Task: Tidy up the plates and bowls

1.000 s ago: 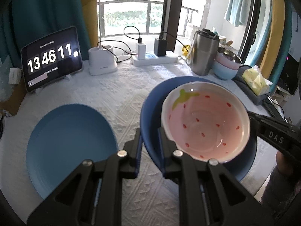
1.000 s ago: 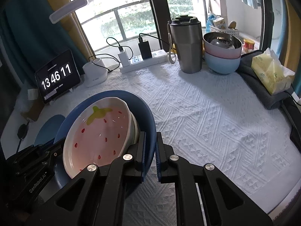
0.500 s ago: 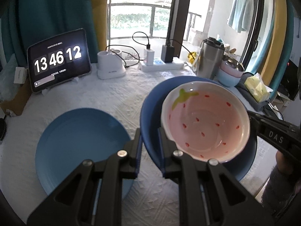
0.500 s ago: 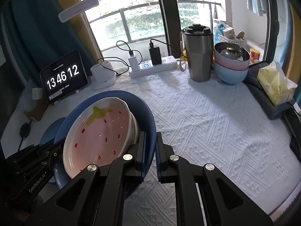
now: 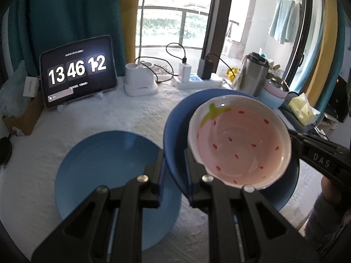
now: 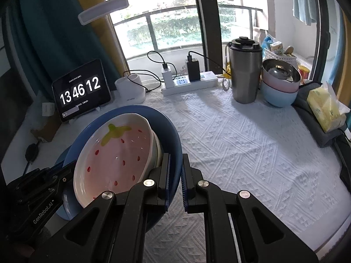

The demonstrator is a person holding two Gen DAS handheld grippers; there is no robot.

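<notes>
Both my grippers grip one dark blue plate (image 5: 175,131) by opposite edges, holding it off the table. My left gripper (image 5: 174,171) is clenched on the plate's left rim, the rim edge running down between the two black fingers. My right gripper (image 6: 175,171) is clenched on the right rim in the same way, its ribbed blue pads pressing either side of the edge. Inside the plate sits a strawberry bowl (image 5: 239,140): white rim, pale pink glossy interior, scattered red seed marks, a green leaf-and-stem patch at the far edge. From the right wrist view the bowl (image 6: 118,155) leans toward the left, its outer white wall close against the plate's (image 6: 171,131) right inner slope. Glare streaks show on the bowl's glaze. A second plate, lighter blue (image 5: 109,171), lies flat on the white textured tablecloth (image 6: 241,144), to the left of the held plate and below it. Far left, a tablet clock (image 5: 77,70) reads 13 46 12. At the far edge: a white lamp base (image 5: 140,81) and a power strip (image 6: 188,83) with chargers plugged in. Far right: a steel tumbler (image 6: 244,70), then stacked bowls (image 6: 279,83), pink over light blue with a metal one on top, and a yellow tissue pack (image 6: 324,107).
</notes>
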